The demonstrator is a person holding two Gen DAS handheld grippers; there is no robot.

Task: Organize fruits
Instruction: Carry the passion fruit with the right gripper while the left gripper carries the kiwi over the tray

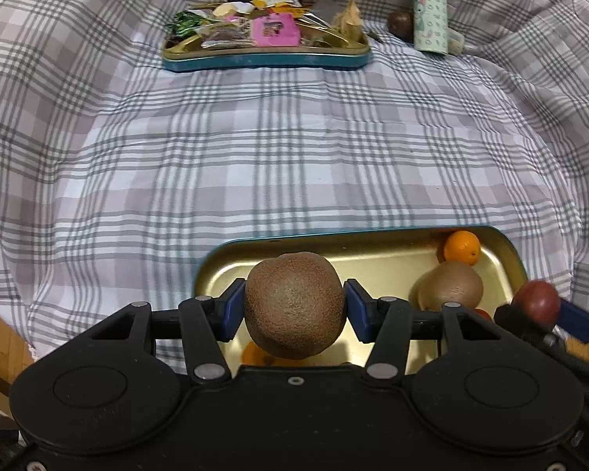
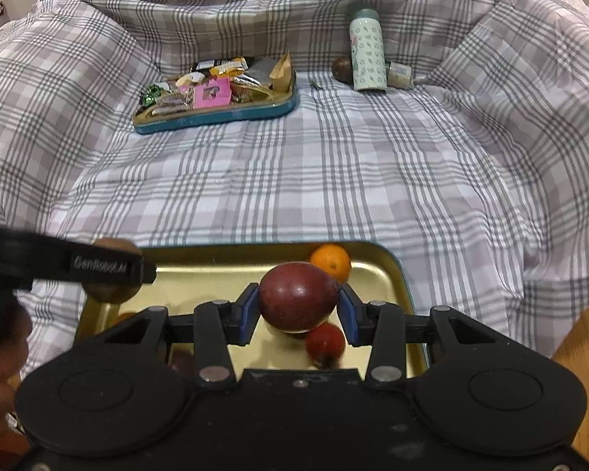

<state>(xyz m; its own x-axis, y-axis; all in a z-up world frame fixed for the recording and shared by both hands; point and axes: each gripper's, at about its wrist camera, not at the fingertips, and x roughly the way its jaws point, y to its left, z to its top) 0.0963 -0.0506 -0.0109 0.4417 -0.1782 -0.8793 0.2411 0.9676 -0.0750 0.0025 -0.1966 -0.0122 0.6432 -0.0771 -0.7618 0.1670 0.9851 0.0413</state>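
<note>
Clamped lower centre, above the gold tray (image 1: 373, 263) — left gripper (image 1: 294, 310) on a kiwi (image 1: 294, 306), right gripper (image 2: 299, 308) on a dark red fruit (image 2: 298, 296).

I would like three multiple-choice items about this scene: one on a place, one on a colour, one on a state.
1. Where does the bottle stand?
A. in the near tray
B. on the cloth, right of the far tray
C. in the far tray

2. What colour is the fruit in the right gripper?
A. dark red
B. green
C. yellow

3. What is the state of the left gripper?
A. open, holding nothing
B. shut with nothing in it
C. shut on the kiwi

Answers:
1 B: it stands upright on the cloth, right of the far tray.
2 A: the red fruit between the pads is dark red.
3 C: both pads press the kiwi above the near tray.
</note>
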